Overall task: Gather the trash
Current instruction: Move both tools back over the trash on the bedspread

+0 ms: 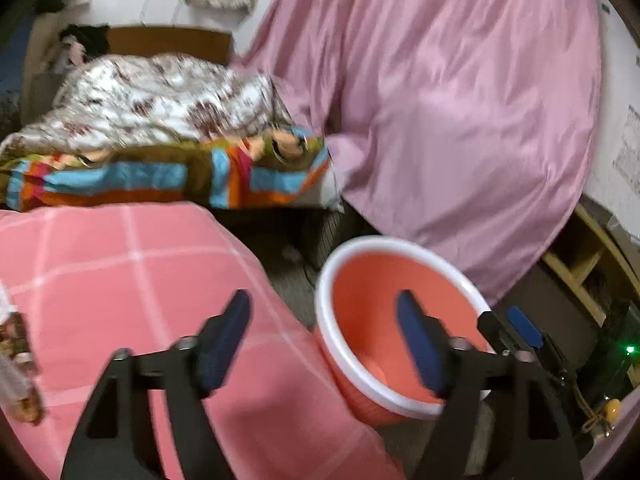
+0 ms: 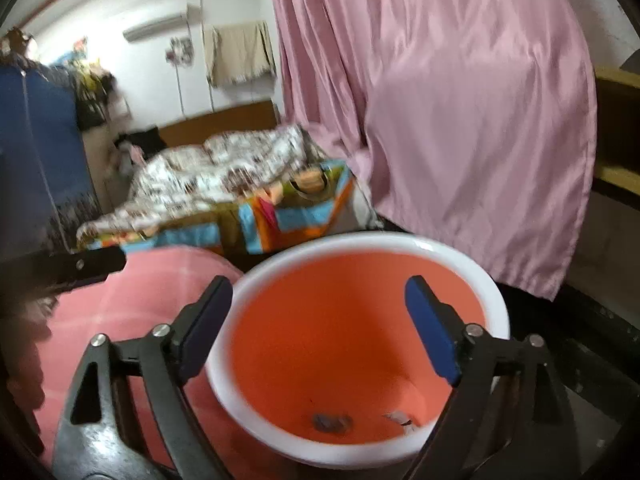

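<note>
An orange bin with a white rim (image 1: 362, 280) stands on the floor beside a surface covered in pink checked cloth (image 1: 120, 280). My left gripper (image 1: 322, 304) is open and empty; its left finger is over the cloth and its right finger over the bin's mouth. In the right wrist view my right gripper (image 2: 320, 286) hangs wide open and empty above the bin (image 2: 360, 242). On the bin's bottom lie a dark scrap (image 2: 332, 422) and a pale scrap (image 2: 400, 420). A blue pad of the right gripper (image 1: 524, 326) shows just past the bin's right rim.
A pink curtain (image 1: 460, 100) hangs behind the bin. A bed with a floral quilt (image 1: 160, 100) and a striped colourful blanket (image 1: 160, 180) lies beyond the cloth. Wooden shelving (image 1: 580, 260) stands at the right. Blurred small things (image 1: 16, 360) sit at the cloth's left edge.
</note>
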`<action>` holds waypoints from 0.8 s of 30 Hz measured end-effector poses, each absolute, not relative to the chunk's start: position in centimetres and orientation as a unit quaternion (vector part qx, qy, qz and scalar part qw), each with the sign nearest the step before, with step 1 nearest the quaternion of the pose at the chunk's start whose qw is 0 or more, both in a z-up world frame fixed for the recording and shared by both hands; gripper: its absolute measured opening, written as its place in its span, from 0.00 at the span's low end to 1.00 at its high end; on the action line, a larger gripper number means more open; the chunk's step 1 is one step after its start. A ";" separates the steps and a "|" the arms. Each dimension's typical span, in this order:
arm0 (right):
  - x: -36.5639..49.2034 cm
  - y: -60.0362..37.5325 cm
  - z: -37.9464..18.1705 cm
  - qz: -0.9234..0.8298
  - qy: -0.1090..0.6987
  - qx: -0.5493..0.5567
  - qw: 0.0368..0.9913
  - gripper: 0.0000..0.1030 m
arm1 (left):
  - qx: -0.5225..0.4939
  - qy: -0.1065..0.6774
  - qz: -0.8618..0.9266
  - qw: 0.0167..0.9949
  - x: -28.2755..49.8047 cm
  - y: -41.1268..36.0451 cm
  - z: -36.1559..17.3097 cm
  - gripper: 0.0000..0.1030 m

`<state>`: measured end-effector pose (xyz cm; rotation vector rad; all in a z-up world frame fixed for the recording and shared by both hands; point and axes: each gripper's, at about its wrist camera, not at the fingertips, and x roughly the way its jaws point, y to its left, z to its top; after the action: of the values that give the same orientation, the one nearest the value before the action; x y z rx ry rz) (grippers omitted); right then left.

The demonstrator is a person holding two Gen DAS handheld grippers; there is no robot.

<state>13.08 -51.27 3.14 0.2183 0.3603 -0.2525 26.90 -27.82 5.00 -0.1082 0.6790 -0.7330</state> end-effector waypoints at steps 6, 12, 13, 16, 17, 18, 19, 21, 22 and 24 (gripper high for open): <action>12.5 -47.9 5.6 -0.084 0.102 0.116 0.984 1.00 | -0.087 0.230 -0.298 0.922 24.7 -21.9 7.7 0.94; 12.1 -43.3 7.6 -0.026 0.036 0.117 0.992 1.00 | -0.065 0.149 -0.227 0.960 21.4 -16.2 9.7 0.94; 12.0 -42.9 7.7 -0.019 0.029 0.117 0.992 1.00 | -0.060 0.136 -0.212 0.966 20.7 -15.2 9.8 0.94; 12.1 -40.4 8.2 0.013 0.004 0.120 0.993 1.00 | -0.050 0.107 -0.169 0.978 18.9 -12.0 10.1 0.94; 12.1 -39.6 8.3 0.022 -0.002 0.120 0.992 1.00 | -0.048 0.098 -0.157 0.981 18.3 -11.0 10.1 0.95; 12.1 -39.0 8.3 0.029 -0.008 0.121 0.992 1.00 | -0.045 0.088 -0.140 0.985 17.7 -9.8 10.0 0.95; 12.3 -37.8 8.5 0.040 -0.014 0.121 0.992 1.00 | -0.045 0.080 -0.128 0.987 17.2 -8.9 10.1 0.95; 12.4 -36.2 8.5 0.061 -0.022 0.117 0.991 1.00 | -0.045 0.065 -0.104 0.991 16.0 -6.4 10.0 0.95; 12.4 -35.4 8.5 0.068 -0.026 0.111 0.991 1.00 | -0.044 0.057 -0.091 0.993 15.5 -5.5 10.1 0.95; 12.7 -33.8 8.5 0.078 -0.030 0.098 0.992 1.00 | -0.039 0.046 -0.067 0.996 14.6 -3.8 9.7 0.95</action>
<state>12.66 -33.83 8.54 0.1970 -0.0609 0.1567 14.60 -3.80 9.66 -0.0779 0.0923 -0.1341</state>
